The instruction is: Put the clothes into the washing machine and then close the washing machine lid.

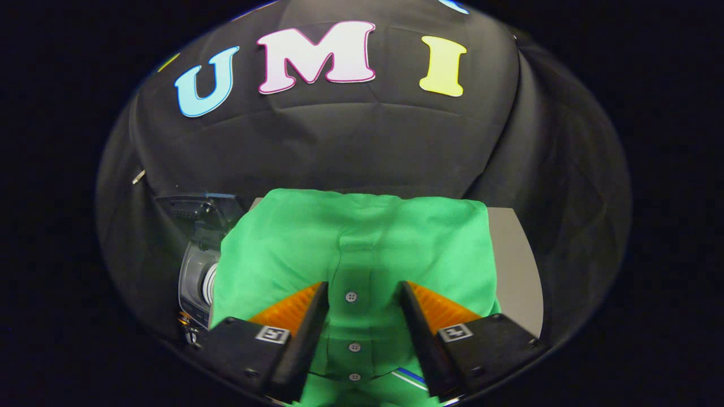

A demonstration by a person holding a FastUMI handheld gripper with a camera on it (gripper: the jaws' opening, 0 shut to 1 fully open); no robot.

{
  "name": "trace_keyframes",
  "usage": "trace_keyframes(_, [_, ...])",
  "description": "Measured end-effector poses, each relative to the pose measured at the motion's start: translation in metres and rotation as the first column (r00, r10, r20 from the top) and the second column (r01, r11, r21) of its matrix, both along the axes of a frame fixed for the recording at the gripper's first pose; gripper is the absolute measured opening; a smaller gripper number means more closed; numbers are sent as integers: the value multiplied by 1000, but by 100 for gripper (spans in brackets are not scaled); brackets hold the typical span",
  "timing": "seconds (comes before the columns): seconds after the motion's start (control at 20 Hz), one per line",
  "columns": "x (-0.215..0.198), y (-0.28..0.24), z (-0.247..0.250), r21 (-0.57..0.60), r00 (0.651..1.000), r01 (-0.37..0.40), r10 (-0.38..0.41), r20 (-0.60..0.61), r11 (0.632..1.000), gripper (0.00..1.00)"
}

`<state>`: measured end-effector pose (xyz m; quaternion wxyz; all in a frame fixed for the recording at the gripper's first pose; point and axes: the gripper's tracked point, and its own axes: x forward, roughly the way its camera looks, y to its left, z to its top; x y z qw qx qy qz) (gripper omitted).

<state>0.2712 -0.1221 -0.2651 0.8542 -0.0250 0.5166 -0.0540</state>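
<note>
A green shirt [362, 254] is spread flat on the table [517, 271], the washer [198, 271] just left of it. The gripper [365, 299] is held apart over its button placket. Soft, light cloth is judged likely to sag; a bunched fold at the placket would be pinched.

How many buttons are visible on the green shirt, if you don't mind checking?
3, in a line down the green shirt placket between the open gripper fingers: button, button, button. Folds may hide more.
</note>
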Motion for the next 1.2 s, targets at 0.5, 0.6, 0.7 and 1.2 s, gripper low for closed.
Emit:
trace_keyframes(0.5, [3,2,1,-24,995,-59,61,77,998,5])
trace_keyframes(0.6, [0,1,3,-26,995,-38,40,91,999,5])
trace_keyframes(0.7, [-5,3,6,-32,992,-34,37,117,999,5])
trace_keyframes(1.2, [-9,51,122,263,934,-19,-76,349,965,5])
